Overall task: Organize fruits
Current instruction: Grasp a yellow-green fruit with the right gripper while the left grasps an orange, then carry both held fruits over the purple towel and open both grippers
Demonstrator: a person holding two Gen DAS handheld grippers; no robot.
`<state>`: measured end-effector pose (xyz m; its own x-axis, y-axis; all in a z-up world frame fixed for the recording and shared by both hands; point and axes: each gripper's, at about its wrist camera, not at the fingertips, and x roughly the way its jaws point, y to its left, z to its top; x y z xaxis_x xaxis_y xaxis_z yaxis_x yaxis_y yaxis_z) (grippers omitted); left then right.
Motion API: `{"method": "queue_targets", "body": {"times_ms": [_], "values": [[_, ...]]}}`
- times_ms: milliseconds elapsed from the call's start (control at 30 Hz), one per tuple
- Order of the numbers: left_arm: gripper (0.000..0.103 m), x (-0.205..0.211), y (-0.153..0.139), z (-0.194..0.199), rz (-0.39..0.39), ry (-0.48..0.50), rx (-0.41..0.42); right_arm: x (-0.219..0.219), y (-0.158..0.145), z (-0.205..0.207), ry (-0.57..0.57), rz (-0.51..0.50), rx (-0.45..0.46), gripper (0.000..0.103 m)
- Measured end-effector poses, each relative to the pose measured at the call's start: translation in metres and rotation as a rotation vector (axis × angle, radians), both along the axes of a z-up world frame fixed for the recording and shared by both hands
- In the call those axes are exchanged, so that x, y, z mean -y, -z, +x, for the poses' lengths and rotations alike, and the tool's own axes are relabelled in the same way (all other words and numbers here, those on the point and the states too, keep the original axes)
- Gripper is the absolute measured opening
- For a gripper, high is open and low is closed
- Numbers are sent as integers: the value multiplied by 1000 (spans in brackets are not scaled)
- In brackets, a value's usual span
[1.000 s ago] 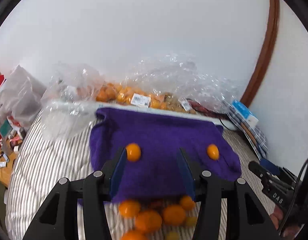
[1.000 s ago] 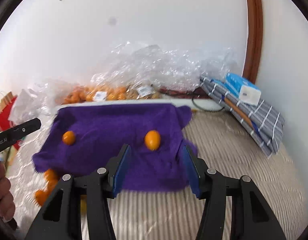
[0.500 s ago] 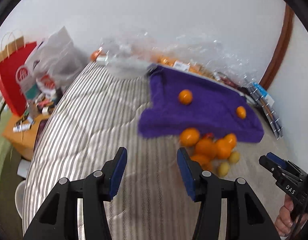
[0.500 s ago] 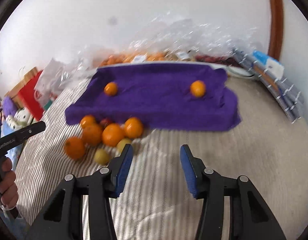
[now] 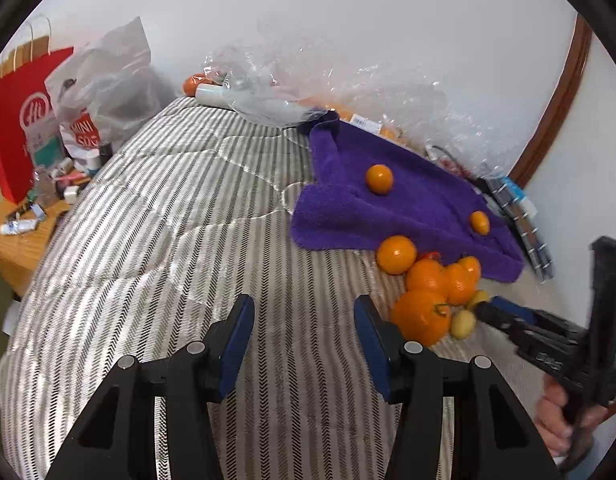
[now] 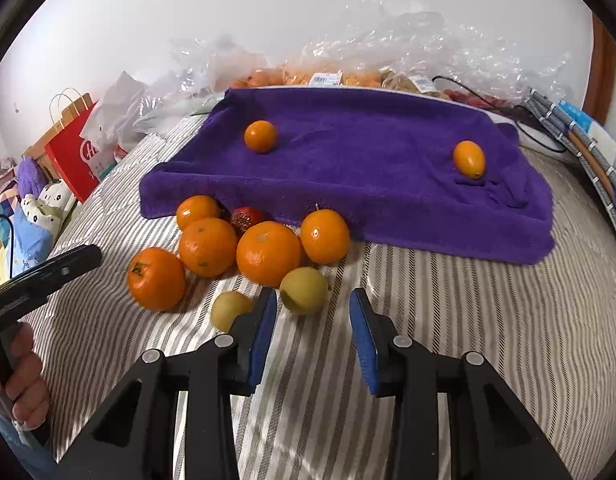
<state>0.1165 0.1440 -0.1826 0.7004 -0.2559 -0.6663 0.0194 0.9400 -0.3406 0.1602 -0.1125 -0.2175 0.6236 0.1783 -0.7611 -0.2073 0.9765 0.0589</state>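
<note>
With both jaws spread and empty, ease your right gripper (image 6: 312, 312) squarely around the yellow fruit (image 6: 304, 290), clear of the oranges (image 6: 268, 254).

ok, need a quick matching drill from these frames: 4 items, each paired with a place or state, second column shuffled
Column 1:
1. oval orange fruit
2. red fruit
3. yellow fruit
4. right gripper

Column 2:
A. open, holding nothing
B. on top of the purple towel, toward its right side
C. on the striped bedding, just ahead of the right gripper's fingers
D. tucked at the towel's front edge, behind the big oranges

Pairs: 1-B, 2-D, 3-C, 4-A
</note>
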Motion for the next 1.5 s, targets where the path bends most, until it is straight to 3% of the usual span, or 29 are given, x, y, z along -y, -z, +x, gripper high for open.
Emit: {"method": "queue_targets", "body": {"times_ms": [167, 233, 500, 800, 933, 1267, 1300, 1333, 1367, 1500], "values": [[50, -3, 2, -2, -24, -3, -6, -3, 9, 11, -11, 15, -21, 38], [50, -1, 2, -3, -21, 8, -1, -6, 9, 11, -22, 8, -13, 28], [50, 4, 0, -6, -25, 49, 6, 18, 4, -16, -5, -30, 36, 28], [54, 52, -11, -13, 28, 151, -18, 93, 5, -44, 127, -63, 38, 28], [59, 85, -18, -4, 169, 137, -5, 110, 3, -49, 168, -61, 63, 28], [59, 102, 5, 25, 151, 121, -69, 107, -1, -58, 78, -11, 117, 28], [57, 106, 6, 25, 158, 120, -62, 107, -1, -58, 76, -9, 117, 28], [45, 107, 5, 24, 159, 129, -58, 107, -1, -58, 76, -7, 117, 28], [42, 107, 5, 23, 147, 140, -55, 107, -1, -58, 76, -4, 114, 28], [41, 106, 3, 18, 80, 187, -30, 110, 0, -56, 81, 17, 98, 28]]}}
